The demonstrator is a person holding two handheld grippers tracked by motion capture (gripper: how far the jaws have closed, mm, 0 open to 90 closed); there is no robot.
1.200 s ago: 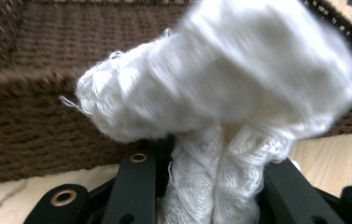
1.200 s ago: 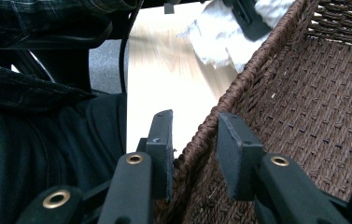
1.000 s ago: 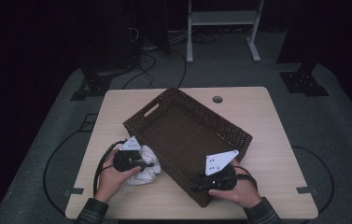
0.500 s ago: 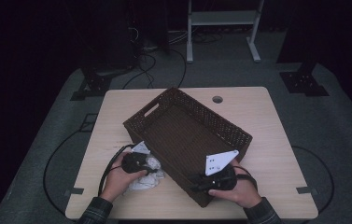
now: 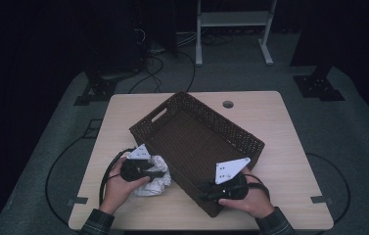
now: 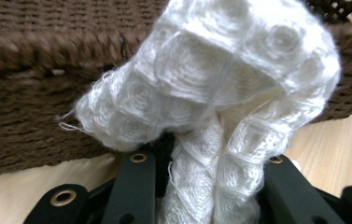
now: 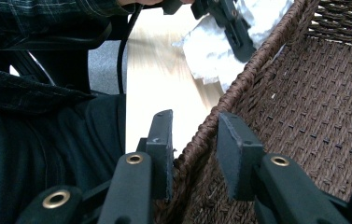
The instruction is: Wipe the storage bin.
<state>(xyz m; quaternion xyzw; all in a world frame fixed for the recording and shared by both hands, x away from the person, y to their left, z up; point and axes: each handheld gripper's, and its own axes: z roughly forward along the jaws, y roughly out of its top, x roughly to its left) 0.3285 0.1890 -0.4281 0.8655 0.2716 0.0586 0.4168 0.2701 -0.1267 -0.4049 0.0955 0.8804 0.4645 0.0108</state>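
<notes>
The white knitted cloth [image 5: 153, 177] lies bunched on the wooden surface [image 5: 280, 147], just beside the near-left long wall of the brown wicker basket [image 5: 149, 123]. It is crumpled, so no clear long axis shows in the high view; in the left gripper view a twisted strand of it runs up between the jaws and flares into a wider bunch [image 6: 220, 88] in front of the basket wall. The left tongs [image 5: 158, 173] are clenched on the cloth. The basket sits skewed, its long axis running from the far left toward the near right, with its near corner close to the surface's front edge. The right tongs [image 7: 194, 140] straddle the basket rim at that corner, one jaw outside and one inside, clamped on the wall. Bare surface lies to the basket's right and along the far edge
</notes>
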